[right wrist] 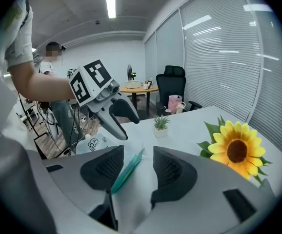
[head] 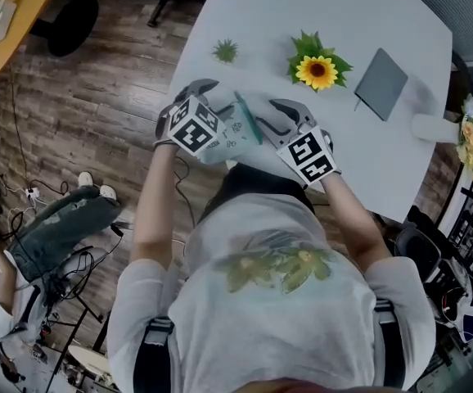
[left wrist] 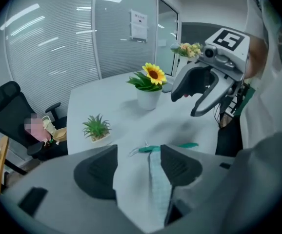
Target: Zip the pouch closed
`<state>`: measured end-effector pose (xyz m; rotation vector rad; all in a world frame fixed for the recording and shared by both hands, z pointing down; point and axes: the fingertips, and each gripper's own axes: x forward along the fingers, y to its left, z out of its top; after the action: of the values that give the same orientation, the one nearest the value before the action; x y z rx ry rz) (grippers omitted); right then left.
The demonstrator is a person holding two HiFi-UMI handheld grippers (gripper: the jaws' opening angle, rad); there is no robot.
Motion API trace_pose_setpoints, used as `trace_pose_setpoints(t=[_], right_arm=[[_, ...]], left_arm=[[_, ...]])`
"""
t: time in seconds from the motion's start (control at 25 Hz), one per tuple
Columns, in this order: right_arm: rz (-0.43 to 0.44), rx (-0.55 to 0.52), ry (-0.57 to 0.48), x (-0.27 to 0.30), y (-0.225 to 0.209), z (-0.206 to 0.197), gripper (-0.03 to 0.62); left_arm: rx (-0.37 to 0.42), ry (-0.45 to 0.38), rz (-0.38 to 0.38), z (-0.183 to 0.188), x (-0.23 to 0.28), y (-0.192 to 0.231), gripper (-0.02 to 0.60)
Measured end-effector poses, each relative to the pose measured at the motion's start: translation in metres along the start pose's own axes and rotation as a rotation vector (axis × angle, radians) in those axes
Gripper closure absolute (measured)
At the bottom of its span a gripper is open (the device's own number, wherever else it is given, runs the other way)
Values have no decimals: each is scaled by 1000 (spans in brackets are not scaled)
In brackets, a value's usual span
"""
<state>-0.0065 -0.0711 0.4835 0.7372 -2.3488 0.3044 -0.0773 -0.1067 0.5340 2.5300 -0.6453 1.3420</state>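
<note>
Right gripper view: zip [right wrist: 127, 172] runs lengthwise betw. my wide R tongs [right wrist: 138, 156], untouched; L tongs [left wrist: 138, 155] clamp pouch [left wrist: 158, 189] at near edge of tabletop [head: 384, 170].

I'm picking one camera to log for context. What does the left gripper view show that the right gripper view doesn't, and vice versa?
Only the left gripper view shows the right tool and the white pot holding the sunflower. Only the right gripper view shows the left tool, the printed face of the pouch and another person. Both show the teal zipper, the sunflower and the small plant.
</note>
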Motion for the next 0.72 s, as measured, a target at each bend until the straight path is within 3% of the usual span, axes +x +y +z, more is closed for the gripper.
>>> trace_pose_setpoints(t=[0.28,0.52,0.64,0.72], right_arm=[[16,32,39,29,-16,-17,395],[47,43,39,51,-19,-21,395],[61,41,40,60,-21,-24,395],[67,33,49,66,-23,-28,395]], left_arm=[[49,70,-47,-14,40,4,319],[143,126,-83,-21,58,5,335],[192,150,-82,-23,66,8,436],[225,172,-88,-25,72,7,449]])
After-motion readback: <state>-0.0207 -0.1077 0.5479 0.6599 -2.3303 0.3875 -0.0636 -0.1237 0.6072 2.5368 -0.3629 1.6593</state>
